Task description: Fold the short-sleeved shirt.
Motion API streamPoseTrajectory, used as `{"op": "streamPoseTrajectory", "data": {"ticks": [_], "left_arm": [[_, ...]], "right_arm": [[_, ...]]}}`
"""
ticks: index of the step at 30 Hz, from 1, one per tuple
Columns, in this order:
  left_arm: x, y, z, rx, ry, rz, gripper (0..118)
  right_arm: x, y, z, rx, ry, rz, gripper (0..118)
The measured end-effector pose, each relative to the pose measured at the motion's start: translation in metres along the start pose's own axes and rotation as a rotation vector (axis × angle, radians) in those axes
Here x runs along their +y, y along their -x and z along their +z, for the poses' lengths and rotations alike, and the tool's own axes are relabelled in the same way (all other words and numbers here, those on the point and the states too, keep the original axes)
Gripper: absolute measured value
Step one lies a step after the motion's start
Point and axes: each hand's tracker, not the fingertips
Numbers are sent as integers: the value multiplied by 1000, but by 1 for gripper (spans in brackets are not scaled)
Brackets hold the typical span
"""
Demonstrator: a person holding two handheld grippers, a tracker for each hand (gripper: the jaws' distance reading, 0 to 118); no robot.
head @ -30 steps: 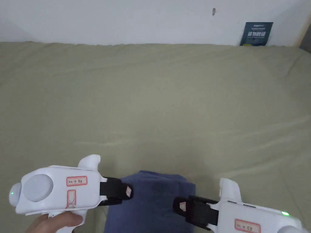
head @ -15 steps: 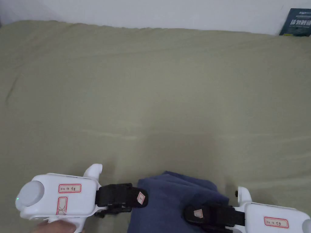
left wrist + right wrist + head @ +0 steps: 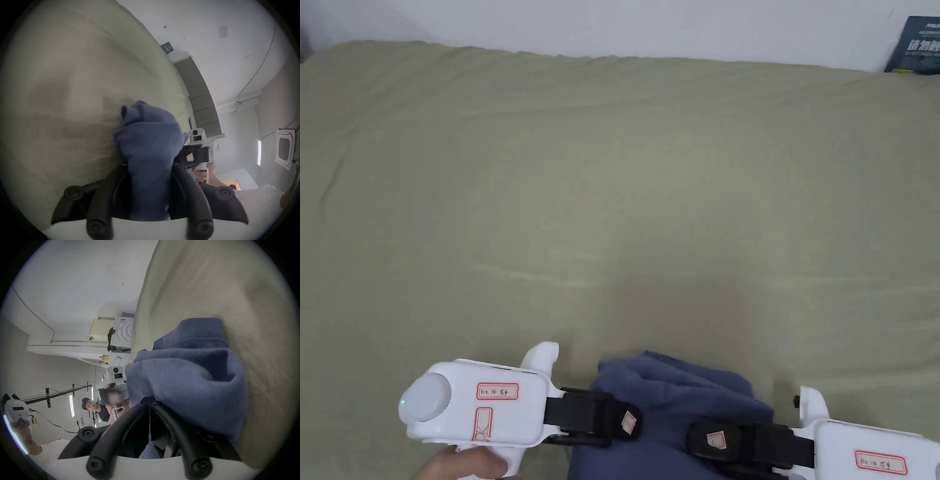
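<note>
A dark blue short-sleeved shirt (image 3: 675, 406) is bunched into a thick bundle at the near edge of the olive sheet (image 3: 612, 187). My left gripper (image 3: 628, 422) meets its left side and my right gripper (image 3: 706, 440) its right side, the two tips close together. In the left gripper view the shirt (image 3: 149, 154) runs up between my black jaws, which are shut on a thick fold. In the right gripper view the shirt (image 3: 186, 378) drapes over my jaws, which are pressed together on its cloth. The bundle's lower part is cut off by the picture's bottom edge.
The olive sheet stretches wide and lightly creased to a white wall (image 3: 612, 25). A dark blue card (image 3: 915, 45) leans on that wall at the far right. A hand (image 3: 465, 464) holds the left gripper. Another person (image 3: 94, 407) and white machines (image 3: 123, 334) stand beyond the sheet's edge.
The left gripper has moved right, toward the right gripper. The shirt between them has gone from a flat fold to a raised bunch. The head camera has also turned.
</note>
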Motion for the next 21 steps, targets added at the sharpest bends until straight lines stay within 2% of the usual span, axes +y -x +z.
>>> {"op": "streamPoseTrajectory", "data": {"ticks": [1, 2, 7, 10, 12, 14, 19, 21], "left_arm": [[-44, -16, -21, -33, 32, 34, 28], [-22, -17, -16, -30, 9, 21, 28], [-9, -26, -11, -33, 6, 9, 28], [6, -9, 25, -14, -15, 13, 28], [27, 28, 87, 36, -40, 12, 28], [51, 76, 173, 96, -75, 17, 28], [95, 217, 451, 285, -149, 46, 28], [93, 255, 528, 328, -165, 79, 28]], "right_arm": [[-1, 4, -1, -22, -3, 19, 2], [-1, 5, 0, -43, -1, 41, 2], [-5, 23, 5, -97, -16, 72, 2], [-10, 37, 15, -118, -47, 102, 2], [-14, 48, 22, -127, -76, 129, 2], [-19, 59, 28, -195, -134, 179, 2], [-30, 77, 36, -278, -171, 228, 2], [-37, 84, 37, -292, -180, 235, 2]]}}
